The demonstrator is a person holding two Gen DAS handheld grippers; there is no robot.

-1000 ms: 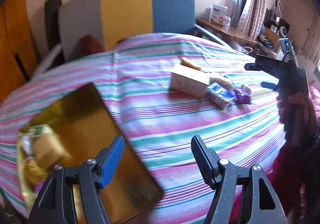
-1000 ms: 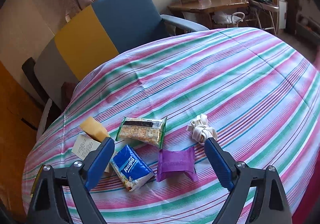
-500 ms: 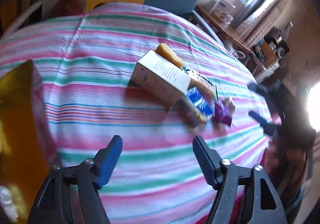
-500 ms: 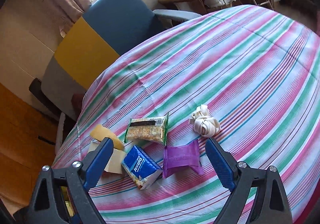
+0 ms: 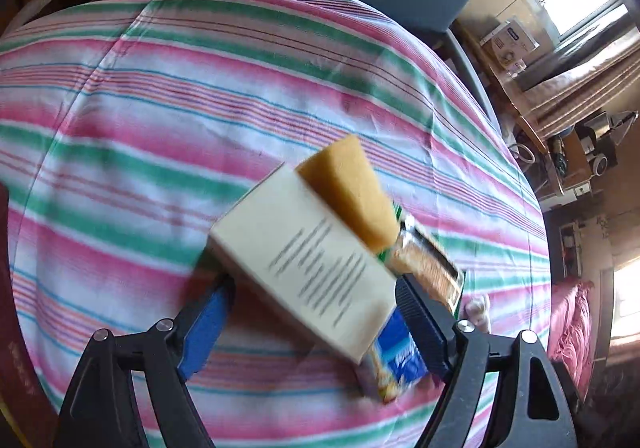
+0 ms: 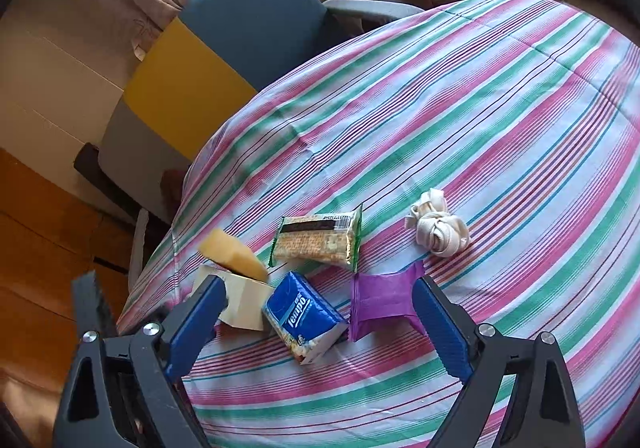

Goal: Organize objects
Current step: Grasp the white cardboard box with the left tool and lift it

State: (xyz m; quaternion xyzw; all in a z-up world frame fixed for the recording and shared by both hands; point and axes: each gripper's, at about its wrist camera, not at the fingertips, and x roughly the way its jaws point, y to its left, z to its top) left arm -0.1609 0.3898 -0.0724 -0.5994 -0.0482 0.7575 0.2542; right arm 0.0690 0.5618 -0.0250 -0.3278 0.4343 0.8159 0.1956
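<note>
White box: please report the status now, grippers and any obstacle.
Left gripper opening, astride white box, not gripping. Right gripper open, empty, over tissue pack. Sponge leans on box.

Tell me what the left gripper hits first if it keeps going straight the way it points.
Most likely the white box: it lies between the left gripper's opening jaws, untouched as far as the blur shows.

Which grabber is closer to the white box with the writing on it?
Left. The left gripper, jaws opening, straddles the white box. The right gripper hangs over the blue tissue pack beside it.
</note>
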